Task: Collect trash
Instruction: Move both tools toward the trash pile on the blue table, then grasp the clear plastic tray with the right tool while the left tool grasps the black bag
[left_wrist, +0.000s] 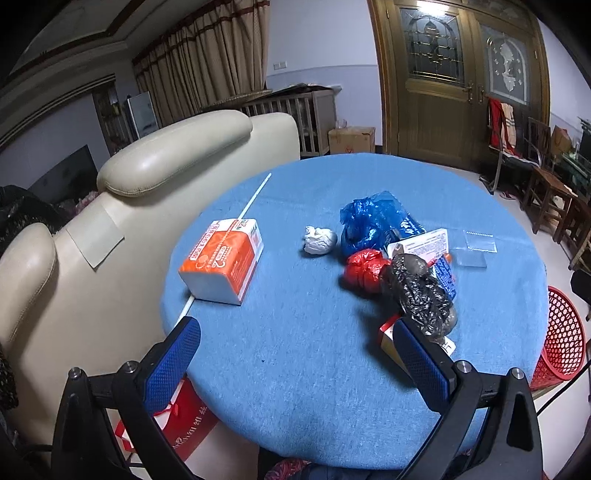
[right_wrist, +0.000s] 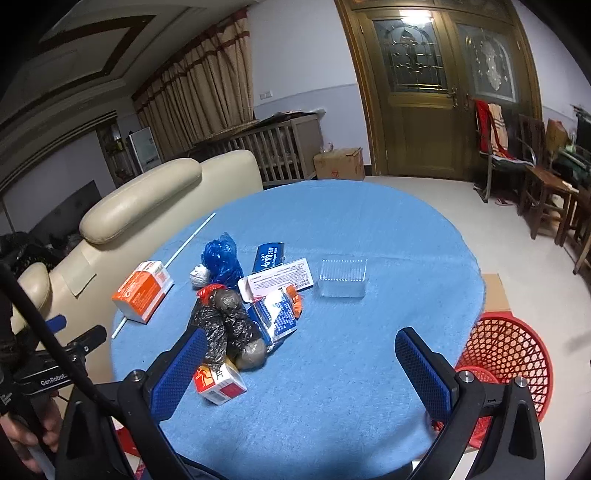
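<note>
Trash lies in a heap on the round blue table (left_wrist: 295, 350) (right_wrist: 351, 406): a blue plastic bag (left_wrist: 373, 221) (right_wrist: 221, 260), a red bag (left_wrist: 364, 271), a crumpled black bag (left_wrist: 419, 288) (right_wrist: 225, 328), a white paper wad (left_wrist: 319, 240) (right_wrist: 199, 275), flattened cartons (right_wrist: 280, 278) and a small red-and-white box (right_wrist: 219, 384). A red mesh basket (left_wrist: 563, 341) (right_wrist: 506, 354) stands on the floor at the table's right. My left gripper (left_wrist: 295, 339) is open above the near table edge. My right gripper (right_wrist: 299, 350) is open too, its left finger beside the small box.
An orange tissue box (left_wrist: 221, 260) (right_wrist: 142, 290) rests on a thin white rod (left_wrist: 255, 195) at the table's left. A clear plastic tray (right_wrist: 343, 277) (left_wrist: 476, 247) sits right of the heap. A cream sofa (left_wrist: 110, 221) borders the left; wooden chairs (right_wrist: 546, 199) stand far right.
</note>
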